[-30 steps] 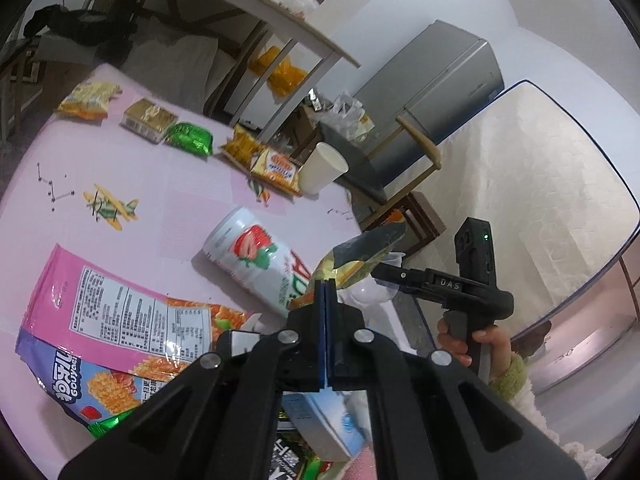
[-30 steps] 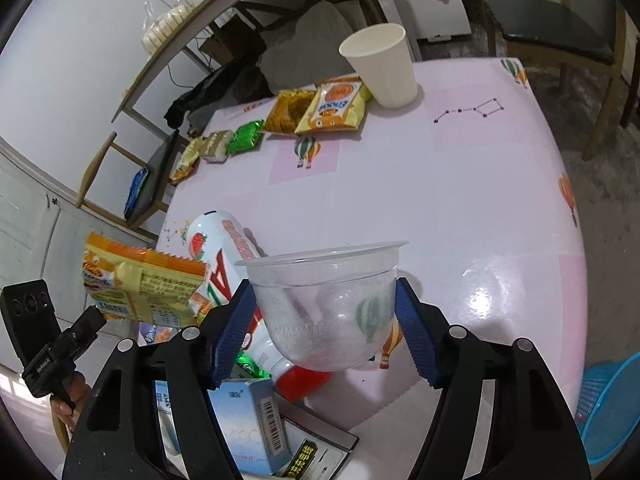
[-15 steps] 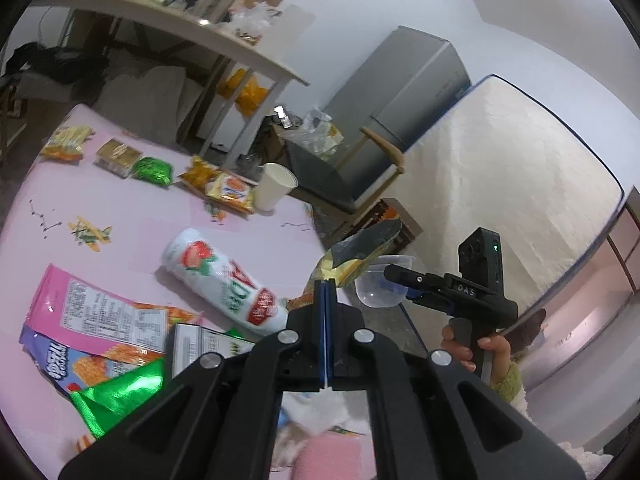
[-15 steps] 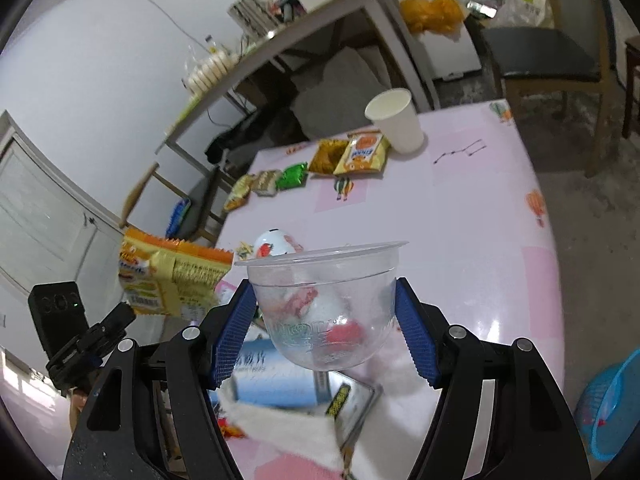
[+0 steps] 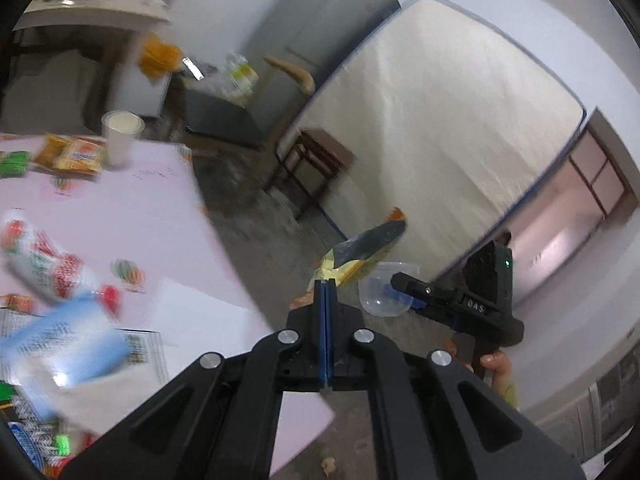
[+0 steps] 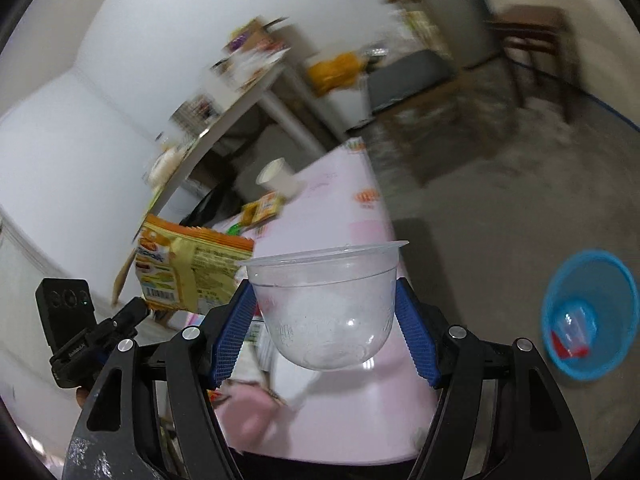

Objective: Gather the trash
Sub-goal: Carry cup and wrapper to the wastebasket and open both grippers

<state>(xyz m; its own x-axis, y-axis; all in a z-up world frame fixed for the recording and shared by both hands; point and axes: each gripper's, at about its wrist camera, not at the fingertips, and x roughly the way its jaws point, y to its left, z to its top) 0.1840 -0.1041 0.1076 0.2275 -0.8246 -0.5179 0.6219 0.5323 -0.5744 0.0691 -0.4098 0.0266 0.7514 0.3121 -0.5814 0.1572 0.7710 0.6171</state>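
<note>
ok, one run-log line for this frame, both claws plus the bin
left claw: shut on snack wrapper | right claw: shut on clear plastic cup | blue bin: on floor, holds some trash | both loads off the table

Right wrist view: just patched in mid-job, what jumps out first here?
The clear plastic bowl fills the centre, clamped between the right gripper's blue pads. To its left, the left gripper pinches an orange and yellow snack wrapper in the air. On the floor at the right sits a blue bin with some trash already inside.
</note>
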